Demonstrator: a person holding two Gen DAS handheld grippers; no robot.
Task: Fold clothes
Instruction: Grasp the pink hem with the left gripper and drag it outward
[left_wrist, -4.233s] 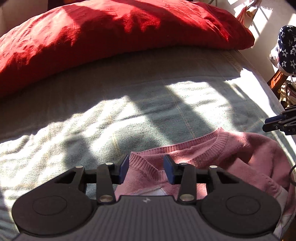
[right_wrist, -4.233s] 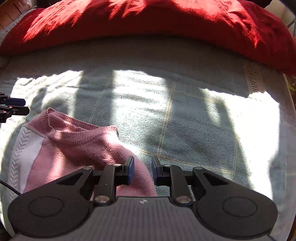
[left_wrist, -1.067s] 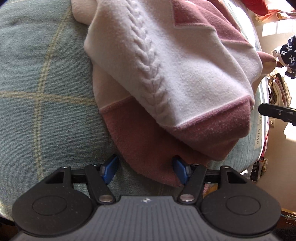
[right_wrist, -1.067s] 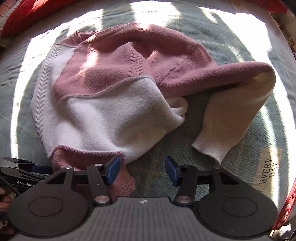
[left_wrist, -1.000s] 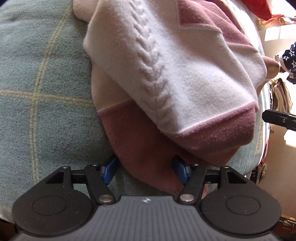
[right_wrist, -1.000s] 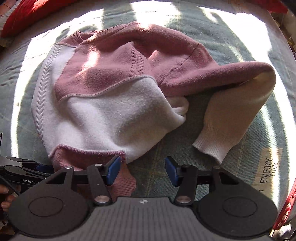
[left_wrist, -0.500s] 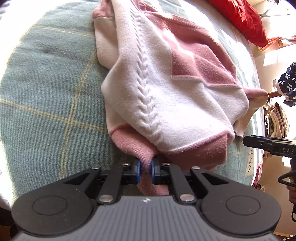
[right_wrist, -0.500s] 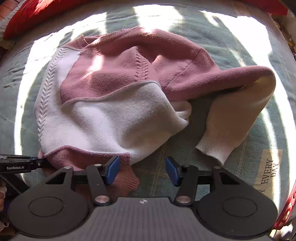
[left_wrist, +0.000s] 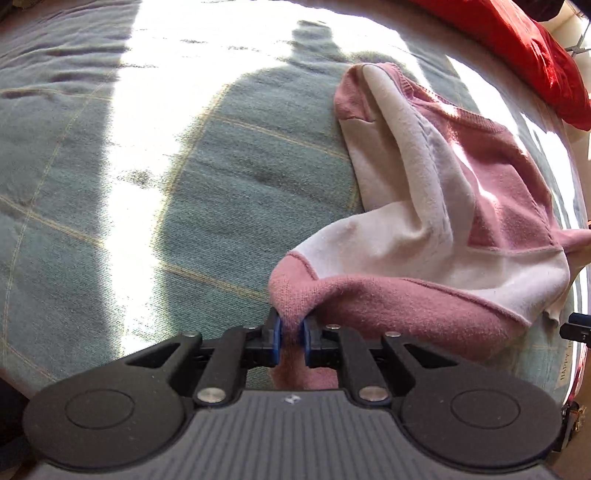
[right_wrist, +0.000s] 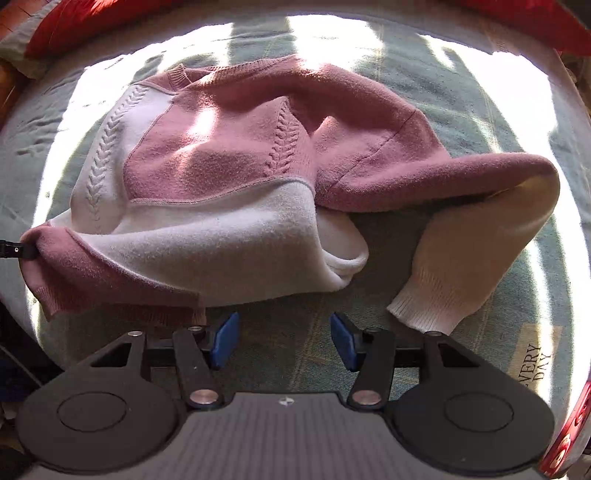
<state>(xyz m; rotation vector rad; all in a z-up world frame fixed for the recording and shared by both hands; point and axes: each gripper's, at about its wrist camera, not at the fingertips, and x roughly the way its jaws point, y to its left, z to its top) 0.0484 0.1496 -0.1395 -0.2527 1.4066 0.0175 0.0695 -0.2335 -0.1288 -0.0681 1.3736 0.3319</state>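
- Left wrist view: left tongs (left_wrist: 291, 338) w/ blue pads pinched nearly together on the pink hem corner of the sweater (left_wrist: 461, 206); log's small rise in opening means jaws easing apart a touch, knit between them, pads pressing on it in frame.
- Hem band is drawn taut from the pinch toward the sweater's body, a loose flap of pink hanging below the pads.
- Sweater, pink & white w/ a cable-knit stripe, lies bunched on the grey-green checked blanket (left_wrist: 166, 177) of the bed; broad sun patches & shadows fall across the blanket beside the sweater.
- Red pillow (left_wrist: 517, 48) sits beyond the sweater, at the far corner of the bed.
- A dark tip of the other tool shows at the frame edge past the sweater's hem.
- Right wrist view: right tongs (right_wrist: 284, 341) about half open, nothing between the pads, hovering over bare blanket just in front of the sweater's hem.
- Sweater (right_wrist: 229, 177) spread chest-up on the blanket (right_wrist: 461, 92); one sleeve (right_wrist: 476, 240) bends away from the body & doubles back, its white ribbed cuff near the tongs.
- Hem corner on the far side from that sleeve is lifted, gripped by a black tool tip at the frame edge.
- Printed label reading "EVERY DAY" (right_wrist: 537, 363) lies on the blanket past the cuff.
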